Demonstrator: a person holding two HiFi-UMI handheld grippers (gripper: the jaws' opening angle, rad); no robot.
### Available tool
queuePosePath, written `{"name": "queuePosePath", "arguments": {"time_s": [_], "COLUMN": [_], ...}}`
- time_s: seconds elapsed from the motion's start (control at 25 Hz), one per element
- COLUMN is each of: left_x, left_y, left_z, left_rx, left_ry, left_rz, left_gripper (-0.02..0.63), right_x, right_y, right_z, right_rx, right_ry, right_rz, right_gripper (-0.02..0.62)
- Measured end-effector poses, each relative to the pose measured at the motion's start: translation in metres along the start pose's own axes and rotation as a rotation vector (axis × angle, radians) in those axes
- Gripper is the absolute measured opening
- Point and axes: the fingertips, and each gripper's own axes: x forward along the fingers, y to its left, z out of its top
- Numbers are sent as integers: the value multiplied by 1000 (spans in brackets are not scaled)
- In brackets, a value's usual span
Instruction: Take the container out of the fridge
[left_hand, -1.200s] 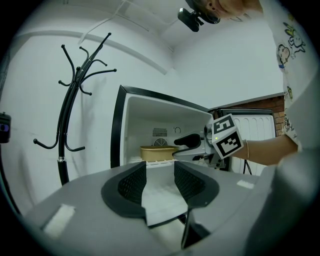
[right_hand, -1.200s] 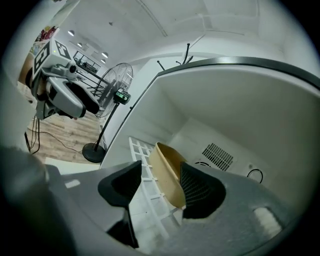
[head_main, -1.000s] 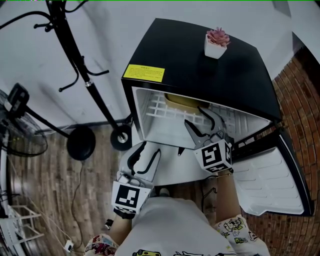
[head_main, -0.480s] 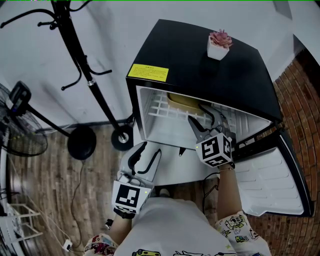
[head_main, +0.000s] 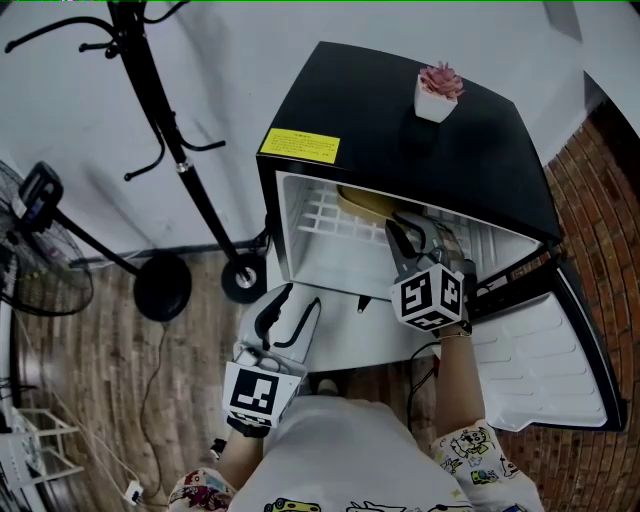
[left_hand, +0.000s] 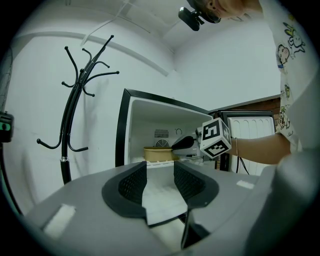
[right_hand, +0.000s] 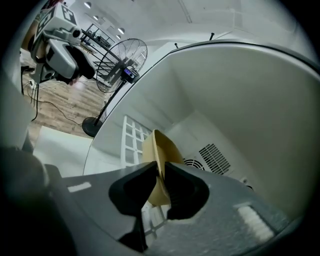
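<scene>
Two claws are out in front of a small black fridge (head_main: 400, 130), whose door (head_main: 545, 360) stands swung wide to the person's right. The right claw (head_main: 415, 235) reaches into the upper part of the cabinet, tilted a little downward. Its jaws have just been closing and now pinch the thin wall of the tan container (right_hand: 157, 150), one pad on the inside and one on the outside. The container sits on the white wire shelf (head_main: 325, 215) toward the back, near the round vent in the rear wall. From above, only its yellowish edge shows under the fridge's top. The left claw (left_hand: 160, 182) is held lower and nearer the person, outside the cabinet and pointing level at the opening. Its jaws stand apart with nothing between them; only the white interior shows through the gap. On top of the fridge a pink pot plant (head_main: 436, 88) stands toward the back, and a yellow sticker (head_main: 300, 146) lies near the front edge. A black coat stand (head_main: 165, 130) rises just left of the fridge, and a fan (head_main: 30, 240) stands further left on the plank floor (head_main: 90, 380).
</scene>
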Motion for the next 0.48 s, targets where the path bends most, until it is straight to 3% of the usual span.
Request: {"name": "queuePosePath", "arguments": {"time_s": [0.48], "left_x": [-7], "left_y": [2], "left_z": [2], "left_rx": [-4], "left_ry": [-13], "left_rz": [10], "left_gripper": [166], "right_x": [-9], "right_y": [2], "right_z": [7], "right_rx": [-28], "right_ry": [1], "right_rz": [4], "right_gripper": [18]}}
